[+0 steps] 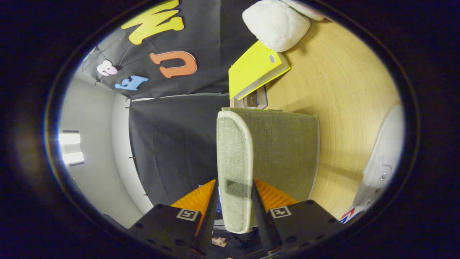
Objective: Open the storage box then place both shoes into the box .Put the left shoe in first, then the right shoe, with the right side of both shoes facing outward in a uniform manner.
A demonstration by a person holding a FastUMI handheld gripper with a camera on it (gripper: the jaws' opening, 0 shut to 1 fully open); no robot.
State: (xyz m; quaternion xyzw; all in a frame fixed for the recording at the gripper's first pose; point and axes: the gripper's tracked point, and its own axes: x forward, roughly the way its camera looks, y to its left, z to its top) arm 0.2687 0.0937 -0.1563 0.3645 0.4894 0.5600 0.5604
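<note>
We hold the gripper [235, 201] with both fingers pressed on the edge of the lid [233, 162] of the storage box [287, 151], the grey-green fabric flap pinched between them. No writing is legible. To the right, a white shoe [382, 162] lies on the wooden table [341, 90]. Beyond the box, a yellow book [253, 68] sits; farther still, a white plush item [276, 23].

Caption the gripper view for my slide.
Gripper shut on the fabric storage box's lid, a white shoe on the table nearby.
</note>
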